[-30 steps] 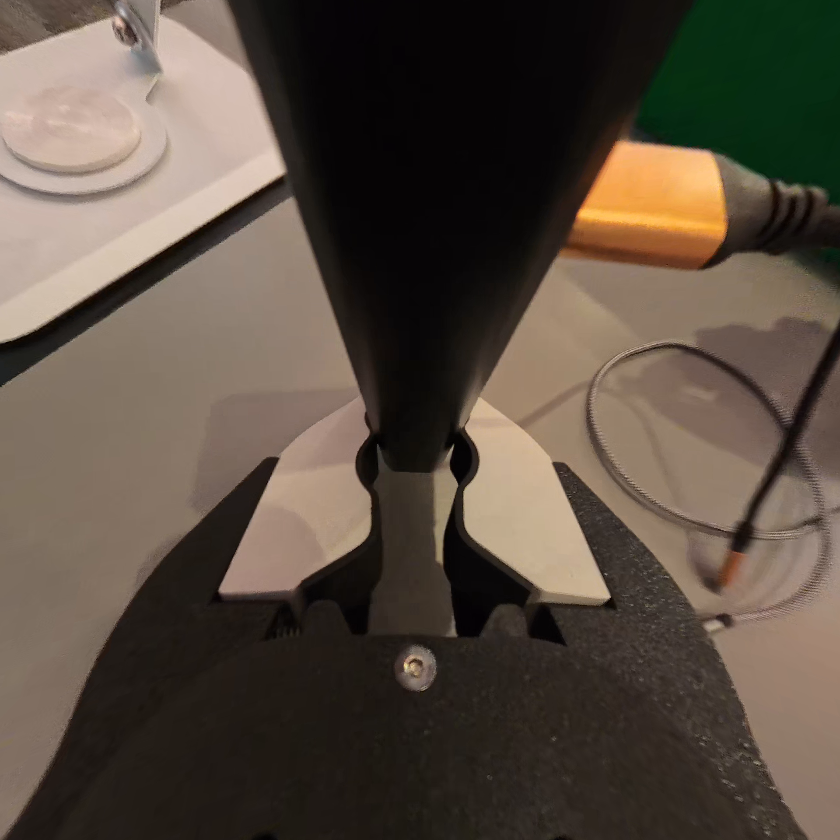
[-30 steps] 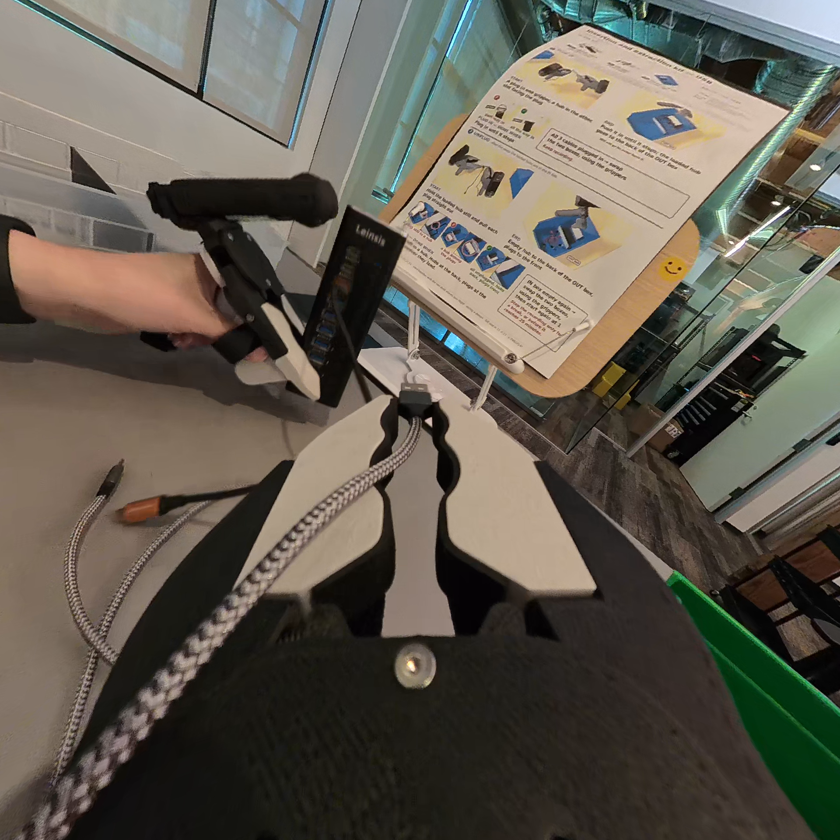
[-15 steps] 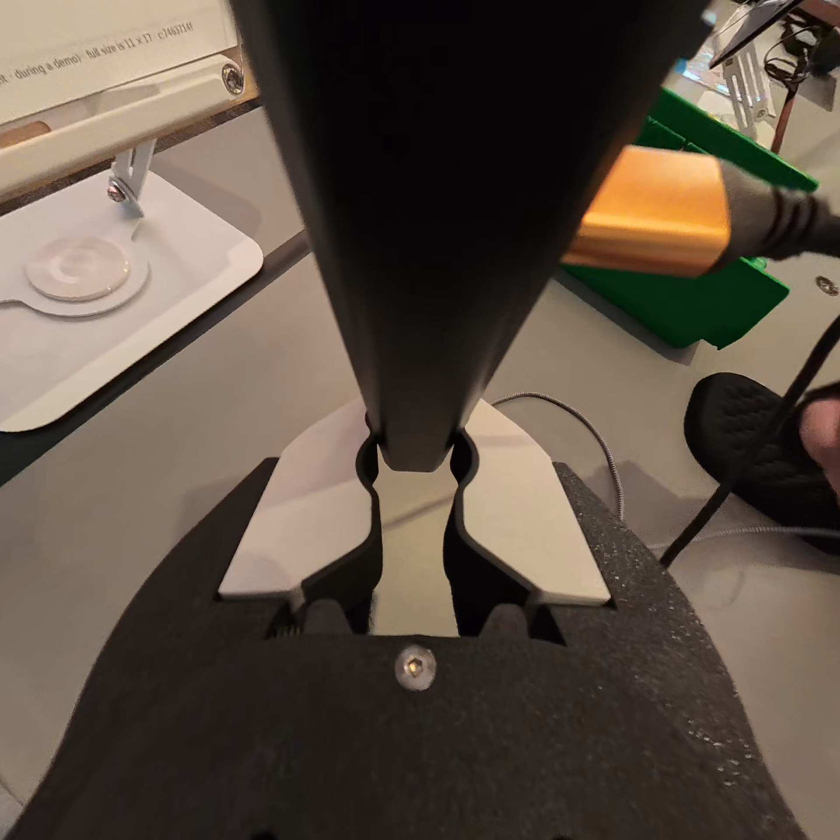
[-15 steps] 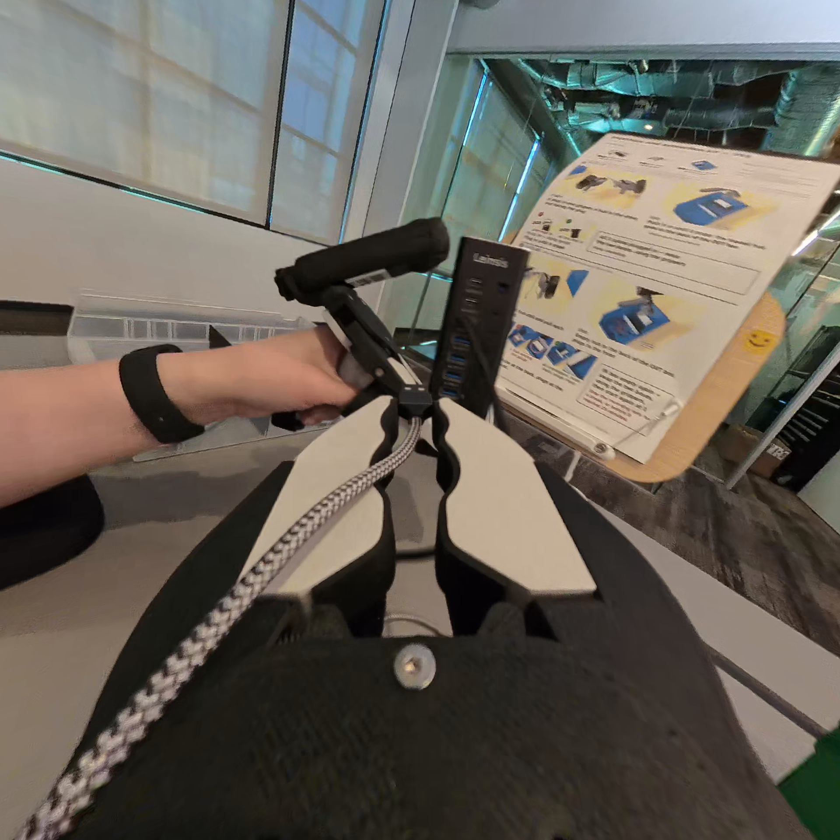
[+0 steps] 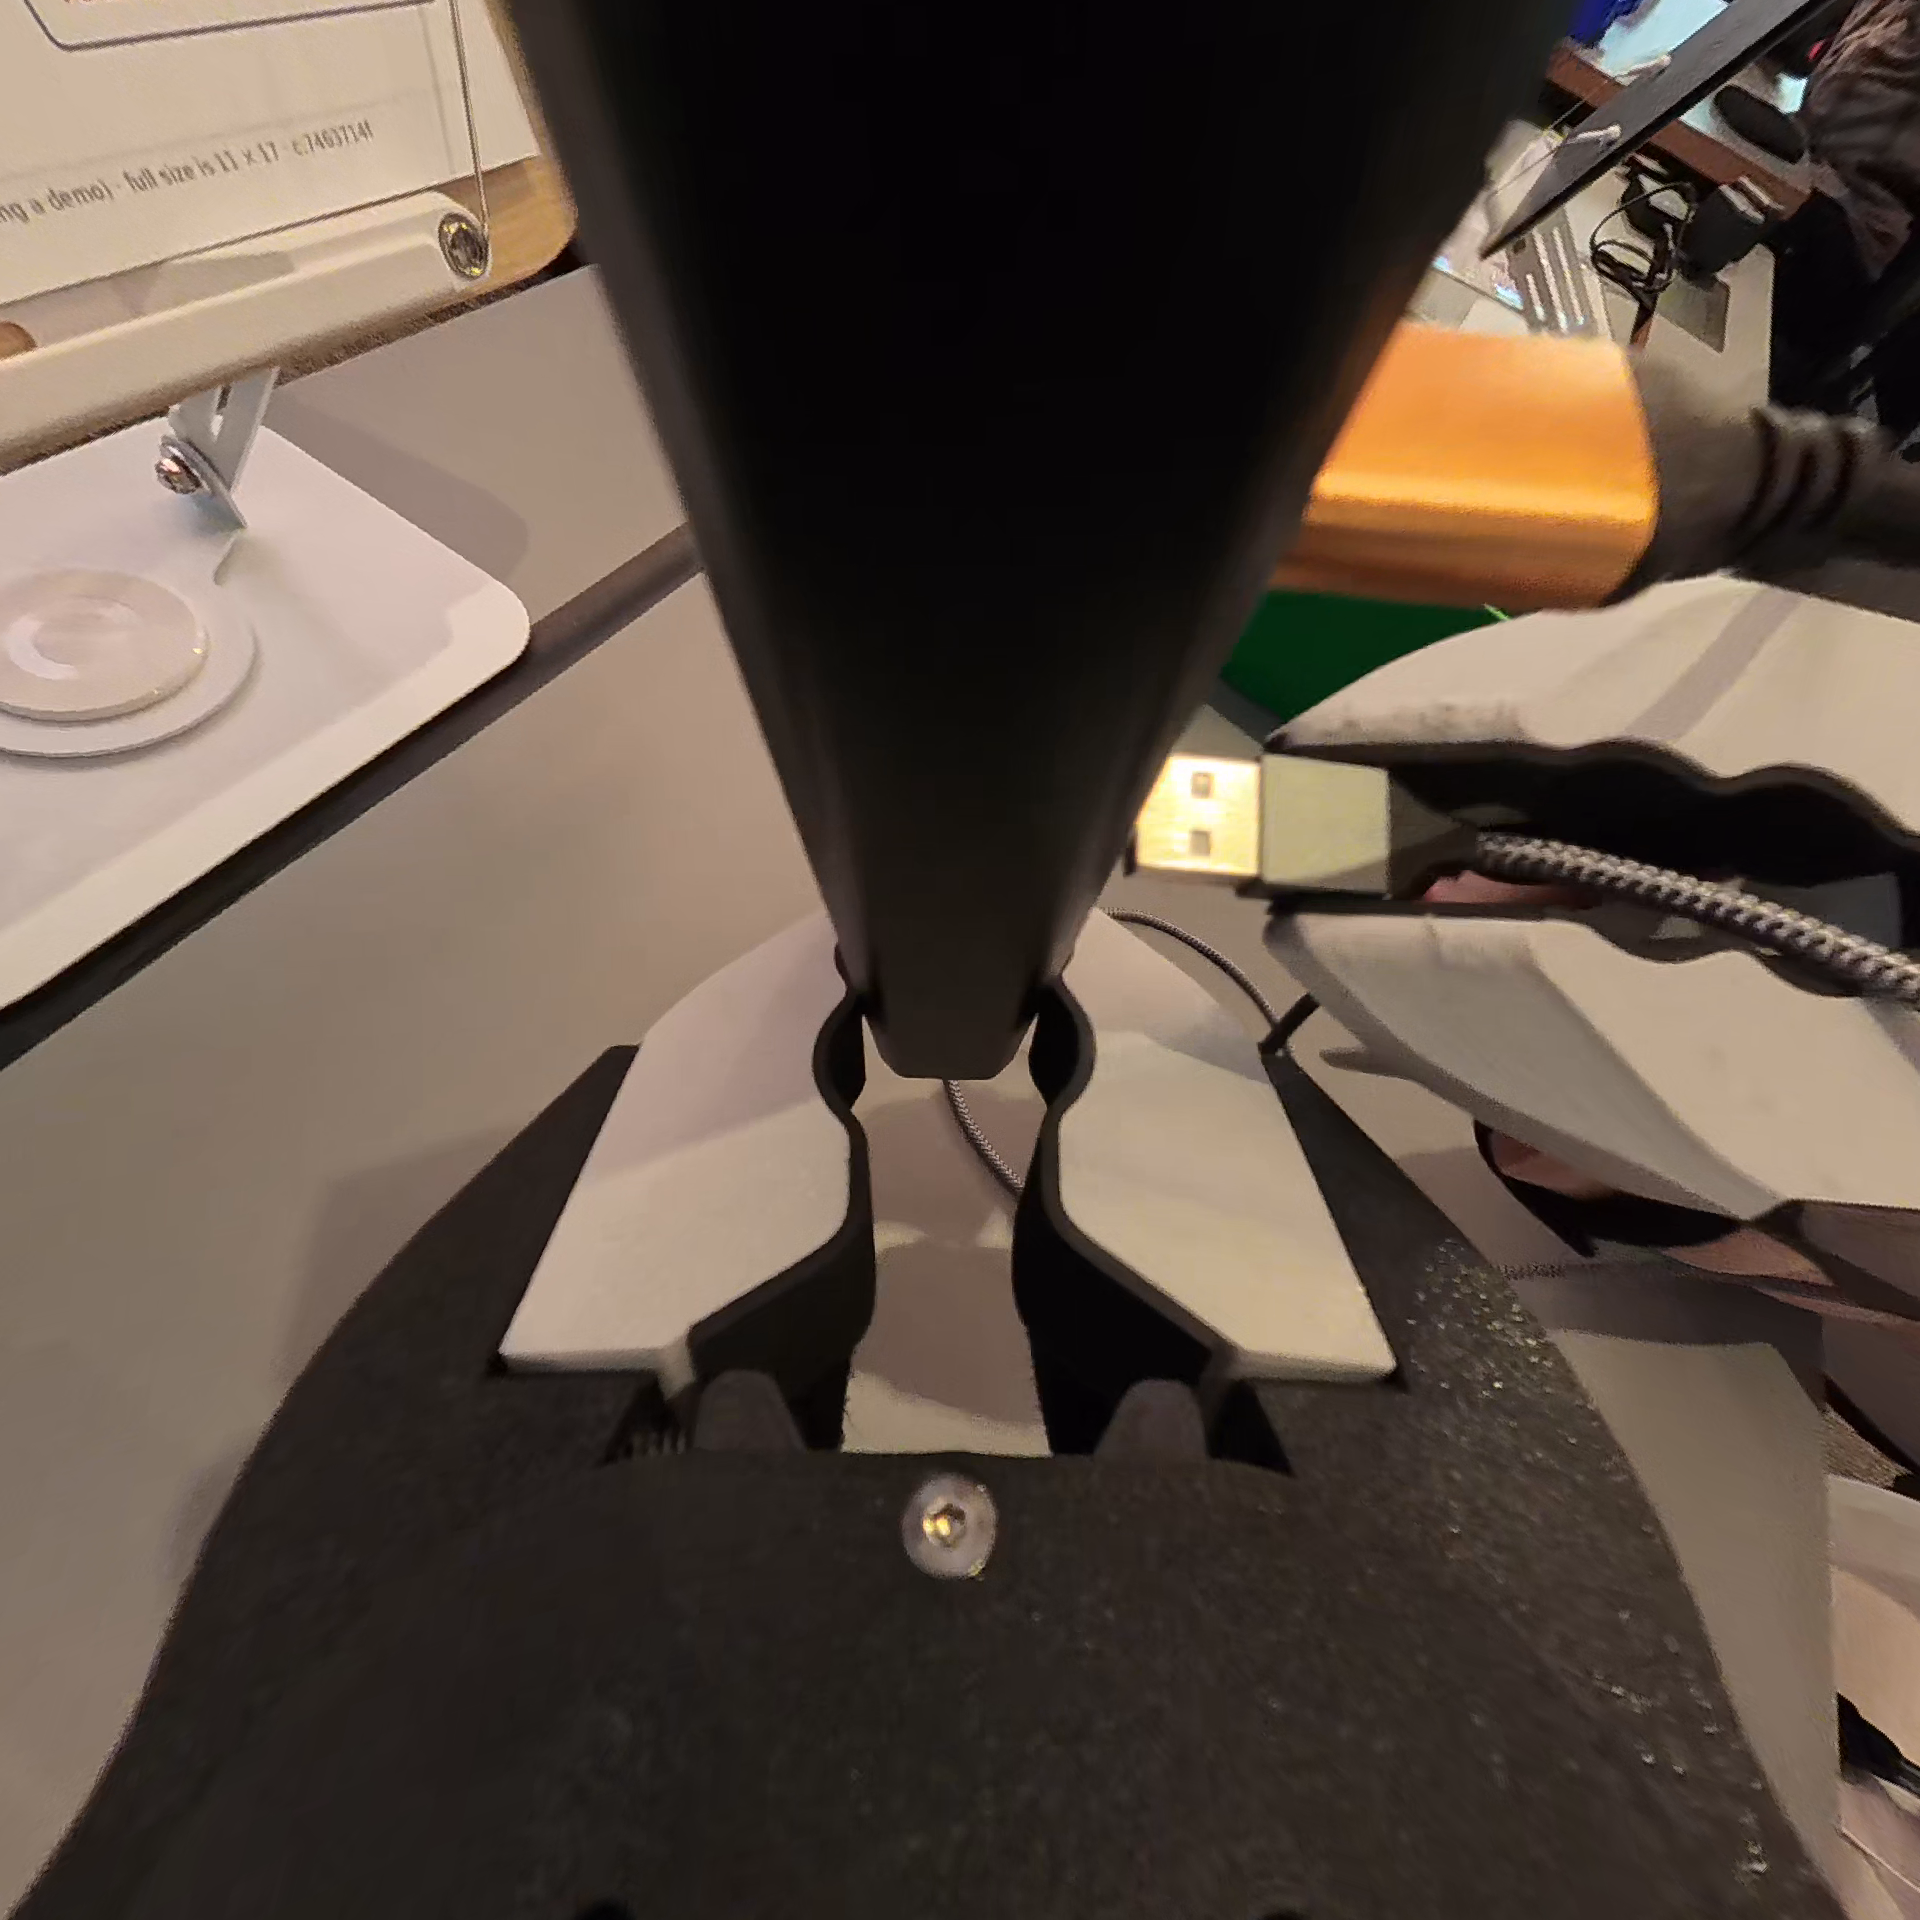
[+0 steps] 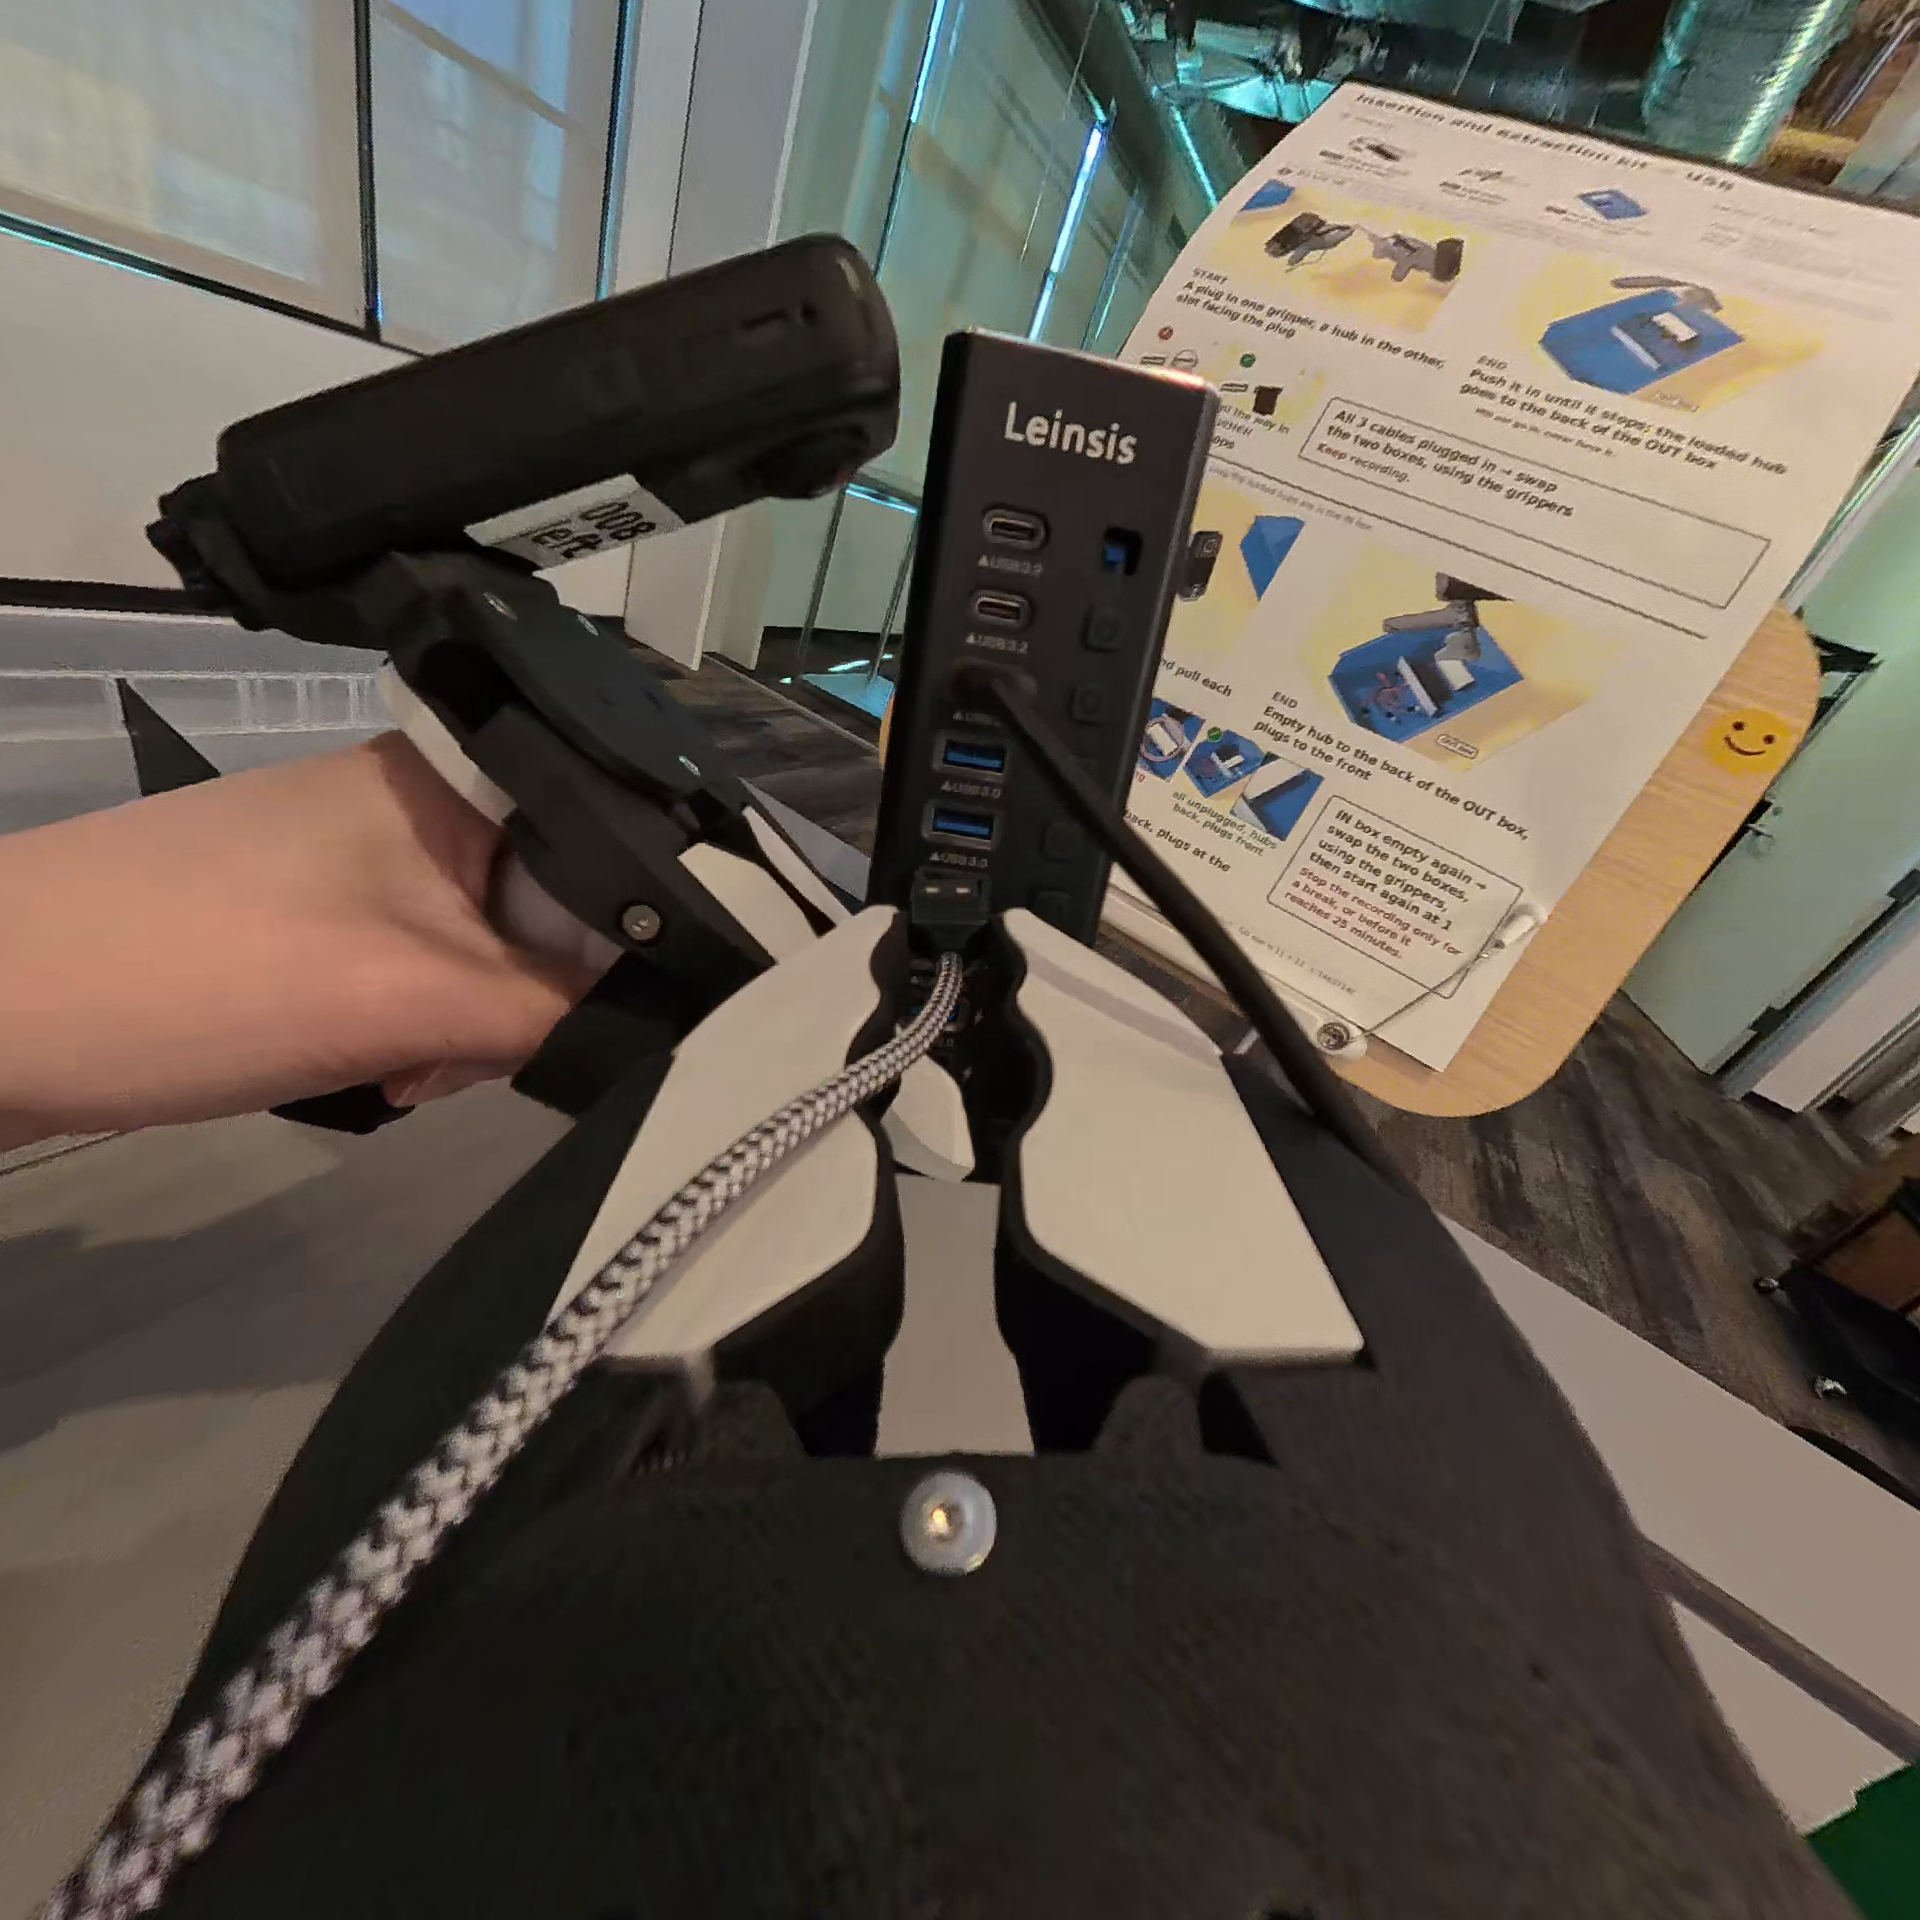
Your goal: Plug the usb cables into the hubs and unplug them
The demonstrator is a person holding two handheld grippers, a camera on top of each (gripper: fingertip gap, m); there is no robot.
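Step in hand: while my two claws face each other above the counter (image 5: 343,1049), I judge this an insertion, not yet seated.
Left claw (image 5: 951,1023): pinching the lower end of the upright black hub (image 6: 1039,623).
Right claw (image 6: 951,940): clamped on the braided cable's plug (image 5: 1262,826), metal tip just beside the hub's port face.
Occupied port: an orange-bodied plug (image 5: 1475,468) sits higher on the hub.
Advice: square the tip to an empty slot, push straight, brace the hub against tilting.

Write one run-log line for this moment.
left claw: holds hub | right claw: holds braided-cable plug | plug: near hub, not inserted
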